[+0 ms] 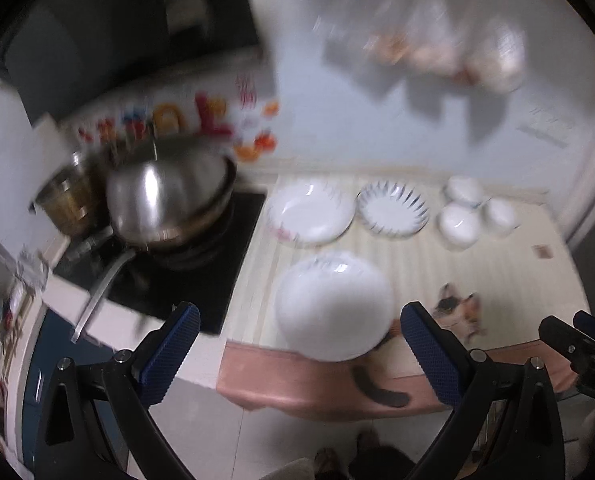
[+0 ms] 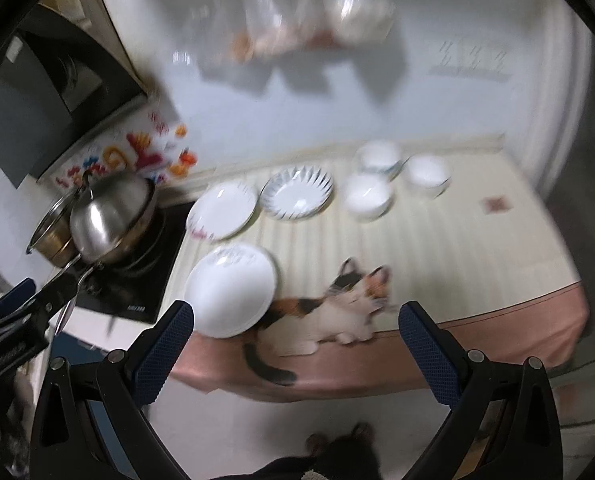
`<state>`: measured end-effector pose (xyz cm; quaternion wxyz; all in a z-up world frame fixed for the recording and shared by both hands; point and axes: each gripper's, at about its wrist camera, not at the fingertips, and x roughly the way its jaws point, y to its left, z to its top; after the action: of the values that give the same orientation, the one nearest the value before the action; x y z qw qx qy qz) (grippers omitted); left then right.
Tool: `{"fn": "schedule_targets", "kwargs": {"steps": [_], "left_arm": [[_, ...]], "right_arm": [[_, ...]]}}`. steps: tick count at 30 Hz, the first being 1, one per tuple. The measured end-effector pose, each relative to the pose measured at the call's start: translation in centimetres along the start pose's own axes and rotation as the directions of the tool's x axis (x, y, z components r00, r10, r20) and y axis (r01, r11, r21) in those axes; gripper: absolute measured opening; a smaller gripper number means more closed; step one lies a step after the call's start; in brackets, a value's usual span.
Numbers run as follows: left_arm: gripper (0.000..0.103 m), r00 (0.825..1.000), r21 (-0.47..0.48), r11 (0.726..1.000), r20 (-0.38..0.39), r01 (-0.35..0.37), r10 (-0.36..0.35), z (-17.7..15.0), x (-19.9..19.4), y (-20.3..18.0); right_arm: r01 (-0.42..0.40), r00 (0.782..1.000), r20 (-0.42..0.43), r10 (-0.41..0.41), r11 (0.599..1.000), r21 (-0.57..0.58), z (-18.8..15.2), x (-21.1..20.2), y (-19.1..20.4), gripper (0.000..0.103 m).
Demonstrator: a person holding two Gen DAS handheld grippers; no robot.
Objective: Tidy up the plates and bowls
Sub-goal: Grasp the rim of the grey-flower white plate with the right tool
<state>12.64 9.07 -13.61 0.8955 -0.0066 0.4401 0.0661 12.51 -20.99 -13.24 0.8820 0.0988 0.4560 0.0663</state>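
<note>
Three plates lie on a striped table cloth (image 1: 509,280): a white plate (image 1: 333,306) near the front edge, a white plate with a pink mark (image 1: 311,214) and a blue-patterned plate (image 1: 393,208) behind it. Three white bowls (image 1: 459,224) stand at the back right. The same plates (image 2: 231,290) and bowls (image 2: 367,194) show in the right wrist view. My left gripper (image 1: 299,354) is open above the front edge, over the near plate. My right gripper (image 2: 295,350) is open and empty above the front edge. Both views are blurred.
A cat print (image 2: 337,308) is on the cloth by the near plate. A black cooktop (image 1: 201,264) to the left carries a steel pan with a domed lid (image 1: 165,192) and a pot (image 1: 63,196). Bags (image 1: 437,56) hang on the wall.
</note>
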Motion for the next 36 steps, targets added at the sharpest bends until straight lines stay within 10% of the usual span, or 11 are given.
{"fn": "schedule_targets", "kwargs": {"steps": [15, 27, 32, 36], "left_arm": [[0.099, 0.91, -0.161, 0.987, -0.411, -0.024, -0.045, -2.8, 24.8, 4.3], [0.06, 0.846, -0.229, 0.973, -0.517, 0.009, -0.129, -4.5, 30.5, 4.1], [0.049, 0.855, -0.239, 0.971, -0.496, 0.03, -0.149, -4.2, 29.8, 3.6], [0.047, 0.854, -0.257, 0.966, -0.498, 0.023, -0.153, -4.2, 29.2, 3.7]], "right_arm": [[-0.159, 0.886, -0.443, 0.136, 0.987, -0.015, 0.7, 31.7, -0.4, 0.102], [-0.279, 0.803, -0.567, 0.181, 0.956, -0.09, 0.2, 40.6, 2.6, 0.061], [-0.316, 0.785, -0.59, 0.189, 0.941, -0.12, 0.5, 41.3, 4.1, 0.029], [-0.324, 0.786, -0.593, 0.176, 0.934, -0.151, 0.5, 41.6, 4.5, 0.024]]}}
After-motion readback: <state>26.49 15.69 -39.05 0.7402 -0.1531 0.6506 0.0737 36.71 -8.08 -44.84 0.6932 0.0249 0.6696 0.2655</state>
